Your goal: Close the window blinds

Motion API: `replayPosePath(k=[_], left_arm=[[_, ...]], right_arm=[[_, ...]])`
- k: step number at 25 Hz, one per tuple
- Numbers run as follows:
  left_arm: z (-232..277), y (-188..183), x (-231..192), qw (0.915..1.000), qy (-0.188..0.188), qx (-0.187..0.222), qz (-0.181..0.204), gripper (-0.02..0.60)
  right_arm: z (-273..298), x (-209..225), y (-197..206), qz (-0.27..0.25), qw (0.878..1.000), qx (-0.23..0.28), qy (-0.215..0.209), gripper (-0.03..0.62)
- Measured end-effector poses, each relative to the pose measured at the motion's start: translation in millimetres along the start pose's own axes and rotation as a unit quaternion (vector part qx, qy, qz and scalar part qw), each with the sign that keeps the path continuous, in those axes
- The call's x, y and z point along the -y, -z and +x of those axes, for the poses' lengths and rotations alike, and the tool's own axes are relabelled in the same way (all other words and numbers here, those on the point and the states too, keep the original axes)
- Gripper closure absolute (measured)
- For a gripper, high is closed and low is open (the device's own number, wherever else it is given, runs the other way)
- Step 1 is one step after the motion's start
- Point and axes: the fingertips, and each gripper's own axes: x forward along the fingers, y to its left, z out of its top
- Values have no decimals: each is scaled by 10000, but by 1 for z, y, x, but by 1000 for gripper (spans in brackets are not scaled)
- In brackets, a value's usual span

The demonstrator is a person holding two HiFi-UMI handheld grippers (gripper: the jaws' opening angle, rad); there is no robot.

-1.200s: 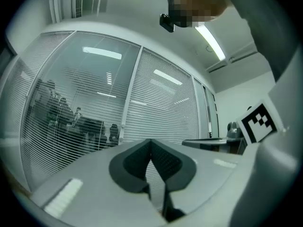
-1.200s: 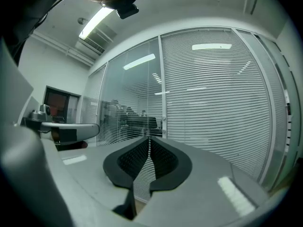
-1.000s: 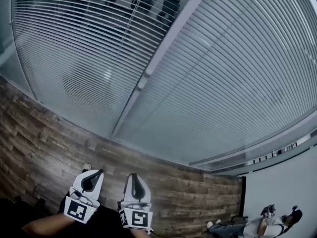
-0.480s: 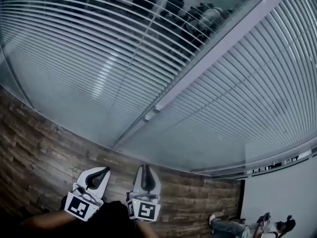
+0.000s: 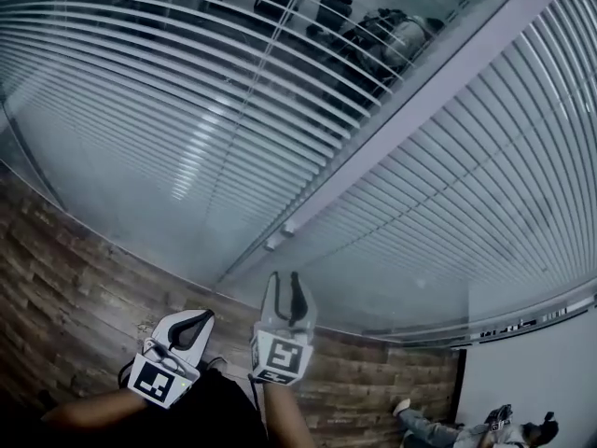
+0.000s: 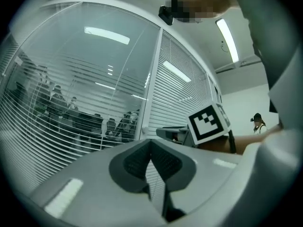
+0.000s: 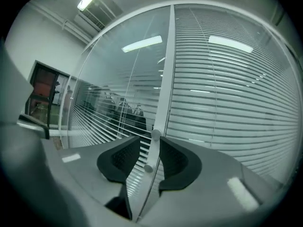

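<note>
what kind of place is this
Probably an office: glass partitions with slatted blinds, a group of people visible through the glass in the next room, and strip lights on the ceiling.

The left gripper (image 5: pixel 199 317) and right gripper (image 5: pixel 285 280) have pale grey shells, black ribbed pads (image 7: pixel 120 162) and black-and-white marker cubes (image 5: pixel 280 357).

Beyond the blind (image 5: pixel 140 91), people (image 5: pixel 373 31) are half hidden by its slats. A person (image 5: pixel 438 429) low on the floor is cut off by the head view's bottom edge. A distant figure (image 6: pixel 258 122) is too small to make out.
</note>
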Motion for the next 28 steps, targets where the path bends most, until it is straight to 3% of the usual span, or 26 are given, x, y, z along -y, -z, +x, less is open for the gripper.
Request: replayPosePath(k=[7, 11, 17, 20, 23, 26, 28], left_arm=[[12, 11, -33, 9990, -388, -195, -112, 580], [3, 18, -47, 9989, -400, -86, -230, 580], [26, 1, -47, 9992, -287, 107, -263, 580], [27, -1, -51, 9991, -277, 126, -287, 580], [26, 0, -54, 9992, -260, 81, -295, 580], [26, -1, -57, 9993, -248, 89, -276, 580], [26, -6, -57, 9993, -222, 166, -247, 580]], right_arm=[[62, 6, -5, -321, 9992, -251, -17, 427], [75, -12, 4, -515, 9980, -364, -10, 427], [90, 10, -4, 9, 9992, -364, 157, 456], [88, 11, -4, 801, 9964, -204, 180, 464], [88, 14, -4, 1858, 9825, -22, 116, 465], [90, 18, -2, 2812, 9595, 122, 44, 467], [90, 20, -1, 3546, 9347, 238, -24, 467]])
